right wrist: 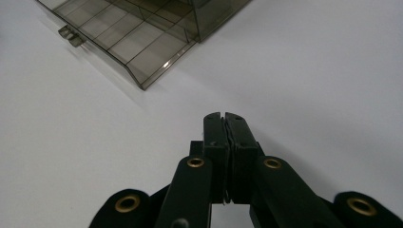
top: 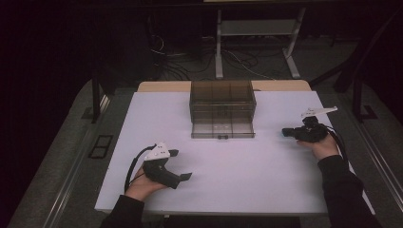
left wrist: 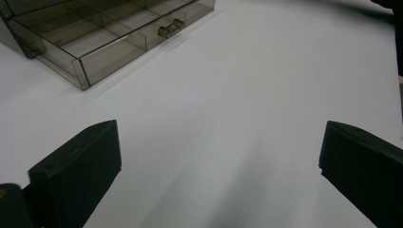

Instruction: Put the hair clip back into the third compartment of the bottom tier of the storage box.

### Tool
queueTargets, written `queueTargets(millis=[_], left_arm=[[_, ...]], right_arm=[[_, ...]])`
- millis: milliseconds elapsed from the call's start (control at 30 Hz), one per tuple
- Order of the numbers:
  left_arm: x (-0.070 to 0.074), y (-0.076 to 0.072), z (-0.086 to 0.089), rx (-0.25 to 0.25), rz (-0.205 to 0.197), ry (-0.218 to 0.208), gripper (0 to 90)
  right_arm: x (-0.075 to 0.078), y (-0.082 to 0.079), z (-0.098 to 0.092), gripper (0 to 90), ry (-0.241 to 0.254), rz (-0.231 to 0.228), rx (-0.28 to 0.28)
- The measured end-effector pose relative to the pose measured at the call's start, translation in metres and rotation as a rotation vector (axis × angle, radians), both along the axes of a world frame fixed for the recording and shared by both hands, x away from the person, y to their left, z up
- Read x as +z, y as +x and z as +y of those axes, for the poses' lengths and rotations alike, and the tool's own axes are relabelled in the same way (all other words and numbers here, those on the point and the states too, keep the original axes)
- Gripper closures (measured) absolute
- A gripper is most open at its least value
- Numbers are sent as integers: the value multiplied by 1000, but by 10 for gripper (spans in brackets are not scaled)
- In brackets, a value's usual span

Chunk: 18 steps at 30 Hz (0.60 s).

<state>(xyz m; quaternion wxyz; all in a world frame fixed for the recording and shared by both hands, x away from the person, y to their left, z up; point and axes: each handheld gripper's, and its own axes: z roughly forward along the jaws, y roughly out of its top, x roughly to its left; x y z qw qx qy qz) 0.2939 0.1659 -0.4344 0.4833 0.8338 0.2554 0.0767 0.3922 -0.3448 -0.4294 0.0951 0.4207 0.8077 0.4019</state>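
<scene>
Dark room, white bench (top: 237,180) with cables and a metal frame leg on the floor behind it. Smoked-clear plastic drawer box (top: 222,102) sits at the far centre of the bench, long axis running left-right across it, front facing the person. Bottom drawer (top: 223,128) is pulled out toward the person, dividers visible inside, small handle (top: 222,137) at its front edge centre. No readable labels, brands or writing on the box, the bench or the tools. Left gripper (top: 182,165) rests near the bench's near-left corner, well apart from the box, pointing right and slightly toward the drawer; jaws wide open, nothing between them, bare bench in the gap in the left gripper view. Right gripper (top: 285,132) is at the right of the bench, just off the drawer's right side but not touching, pointing left at it; jaws fully closed, pads (right wrist: 223,142) pressed together on nothing. A hand in a dark sleeve holds each tool.
</scene>
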Motion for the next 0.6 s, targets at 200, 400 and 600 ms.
queueTargets(millis=[200, 400, 600], left_arm=[[1, -1, 0, 14, -1, 1, 0], [1, -1, 0, 14, -5, 0, 0], [1, -1, 0, 14, -11, -1, 0]], right_arm=[[3, -1, 2, 872, 7, -8, -1], [9, -2, 4, 872, 34, -26, 13], [13, -3, 9, 872, 42, -31, 24]])
